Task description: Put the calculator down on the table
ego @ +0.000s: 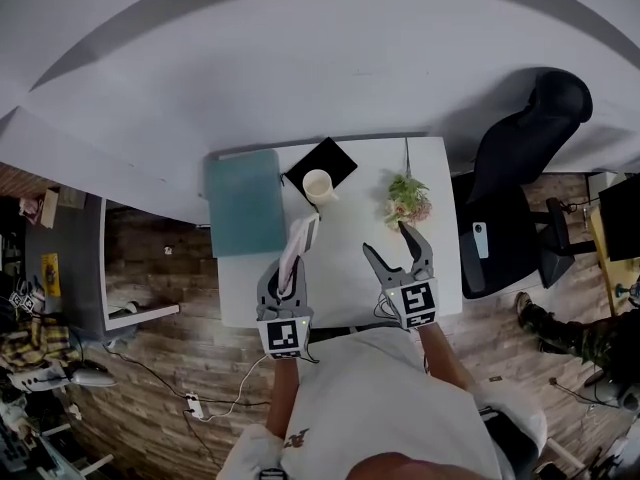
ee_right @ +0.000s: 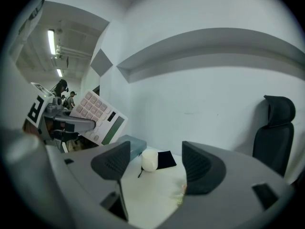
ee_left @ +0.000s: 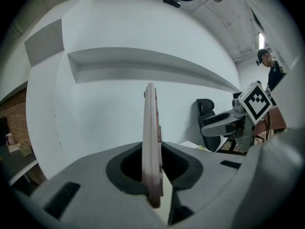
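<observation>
White surface (ego: 345, 268) mid-frame, directly beneath upright calculator (ego: 299, 238) clamped edgewise in left tongs (ego: 287, 268); right tongs (ego: 388, 240) agape, empty.

calculator (ego: 299, 236) 1 | cup (ego: 318, 185) 1 | plant (ego: 408, 200) 1 | teal box (ego: 245, 203) 1 | black pad (ego: 337, 157) 1

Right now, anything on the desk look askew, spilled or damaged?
Nothing spilled or damaged. Only the black pad by the white cup lies cornerwise to the table edges. The calculator is tilted too, but only because the left tongs hold it above the table.
</observation>
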`<state>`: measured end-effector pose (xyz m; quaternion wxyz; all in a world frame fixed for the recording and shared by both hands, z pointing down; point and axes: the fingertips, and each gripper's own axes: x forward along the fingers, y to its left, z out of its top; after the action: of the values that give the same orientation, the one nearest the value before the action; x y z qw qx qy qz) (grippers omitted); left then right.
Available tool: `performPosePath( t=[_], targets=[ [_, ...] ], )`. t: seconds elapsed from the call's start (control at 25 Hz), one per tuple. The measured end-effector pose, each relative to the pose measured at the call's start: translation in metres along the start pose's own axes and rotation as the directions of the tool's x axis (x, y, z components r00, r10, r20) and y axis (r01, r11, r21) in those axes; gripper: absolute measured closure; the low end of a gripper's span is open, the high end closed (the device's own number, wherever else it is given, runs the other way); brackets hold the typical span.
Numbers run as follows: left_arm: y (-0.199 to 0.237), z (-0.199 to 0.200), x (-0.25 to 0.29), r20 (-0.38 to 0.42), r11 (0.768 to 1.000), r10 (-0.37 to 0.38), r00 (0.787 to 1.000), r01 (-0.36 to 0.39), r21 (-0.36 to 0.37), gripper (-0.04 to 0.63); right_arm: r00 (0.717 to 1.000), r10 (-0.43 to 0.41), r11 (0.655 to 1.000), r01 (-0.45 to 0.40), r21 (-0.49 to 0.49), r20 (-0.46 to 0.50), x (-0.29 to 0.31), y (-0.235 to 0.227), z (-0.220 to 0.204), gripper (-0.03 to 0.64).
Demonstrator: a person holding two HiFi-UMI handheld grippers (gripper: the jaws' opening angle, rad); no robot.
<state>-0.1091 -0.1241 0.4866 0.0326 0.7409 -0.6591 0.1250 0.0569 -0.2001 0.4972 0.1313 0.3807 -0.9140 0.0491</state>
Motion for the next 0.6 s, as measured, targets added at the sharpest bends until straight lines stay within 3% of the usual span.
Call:
performPosePath(
  t=[0.6],
  targets=[
    [0.006, -0.058, 0.023, -0.071, 0.979, -0.193, 0.979, 0.188, -0.081, 0.522, 0.986, -0.096, 0.995, 0.099, 0.017, -0.137, 0.008, 0.023, -0.043, 0.279]
  ],
)
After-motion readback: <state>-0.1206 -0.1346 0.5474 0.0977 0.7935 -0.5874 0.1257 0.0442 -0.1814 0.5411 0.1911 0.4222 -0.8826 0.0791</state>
